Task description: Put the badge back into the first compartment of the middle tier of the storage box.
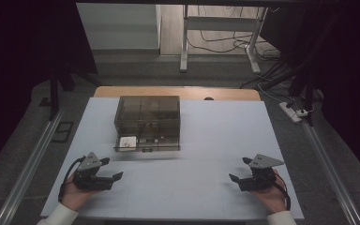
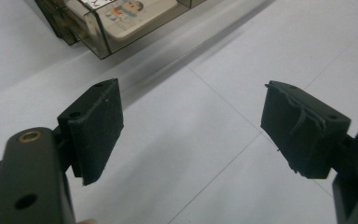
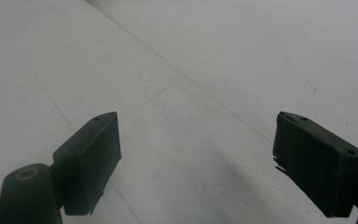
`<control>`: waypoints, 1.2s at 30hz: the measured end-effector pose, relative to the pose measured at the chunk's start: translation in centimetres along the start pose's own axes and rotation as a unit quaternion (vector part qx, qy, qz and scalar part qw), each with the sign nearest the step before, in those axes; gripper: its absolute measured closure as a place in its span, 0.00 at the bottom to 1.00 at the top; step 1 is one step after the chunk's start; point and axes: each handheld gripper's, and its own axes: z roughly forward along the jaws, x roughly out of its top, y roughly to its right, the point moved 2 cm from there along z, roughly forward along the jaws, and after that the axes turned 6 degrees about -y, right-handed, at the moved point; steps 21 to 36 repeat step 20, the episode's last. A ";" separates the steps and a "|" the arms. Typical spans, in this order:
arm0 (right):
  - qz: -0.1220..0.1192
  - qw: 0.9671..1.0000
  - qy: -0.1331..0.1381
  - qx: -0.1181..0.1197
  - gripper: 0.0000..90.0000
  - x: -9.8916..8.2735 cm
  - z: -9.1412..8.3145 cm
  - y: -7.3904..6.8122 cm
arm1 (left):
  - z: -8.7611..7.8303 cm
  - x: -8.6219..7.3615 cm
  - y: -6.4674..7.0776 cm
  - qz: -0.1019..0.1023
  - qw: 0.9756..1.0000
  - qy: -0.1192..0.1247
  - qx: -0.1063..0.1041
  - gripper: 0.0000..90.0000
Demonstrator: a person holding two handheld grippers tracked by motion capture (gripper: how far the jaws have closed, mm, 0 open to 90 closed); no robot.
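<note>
1. Resting low on the white counter (image 1: pixel 206 187), both grippers sit at the near edge, well apart from each other, with nothing held.
2. Left gripper (image 1: pixel 113 168): jaws apart, bare counter between the pads (image 2: pixel 100 128) — nothing gripped.
3. Right gripper (image 1: pixel 236 179): jaws apart too, with bare counter between them in its own view.
4. The thing in play is the smoky drawer box (image 1: pixel 147 123), standing toward the far middle of the counter, ahead of the left gripper and off to its right.
5. Its long side runs across the counter, its front facing the person.
6. One low drawer (image 1: pixel 127 142) at the box's front left stands pulled out; inside lies a pale card (image 2: pixel 135 16) with a printed picture. What the other compartments hold I can't make out through the tinted walls.
7. Nearer hand? The left, clearly — from its view the open drawer sits just up and left of the jaws. The right gripper is much farther off.
8. My call: any push on that drawer falls to the left gripper, moving forward and slightly inward.
</note>
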 end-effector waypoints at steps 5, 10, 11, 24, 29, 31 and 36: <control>-0.003 1.000 0.000 0.001 0.17 0.0 -0.1 0.0 | 0.1 0.1 0.1 0.001 1.000 -0.002 0.001 0.23; -0.004 1.000 0.002 -0.001 0.17 0.0 -0.1 0.0 | 0.1 0.1 0.2 0.002 1.000 -0.005 -0.002 0.23; -0.004 1.000 0.002 -0.001 0.17 0.1 -0.1 0.0 | 0.2 0.1 0.2 0.003 1.000 -0.006 -0.003 0.23; -0.004 1.000 0.002 0.001 0.17 0.1 -0.1 -0.1 | 0.3 0.1 0.2 0.003 1.000 -0.011 -0.005 0.23; -0.004 1.000 0.002 0.001 0.17 0.1 -0.1 -0.1 | 0.3 0.1 0.2 0.003 1.000 -0.011 -0.005 0.23; -0.004 1.000 0.002 0.001 0.17 0.1 -0.1 -0.1 | 0.3 0.1 0.2 0.003 1.000 -0.011 -0.005 0.23; -0.004 1.000 0.002 0.001 0.17 0.1 -0.1 -0.1 | 0.3 0.1 0.2 0.003 1.000 -0.011 -0.005 0.23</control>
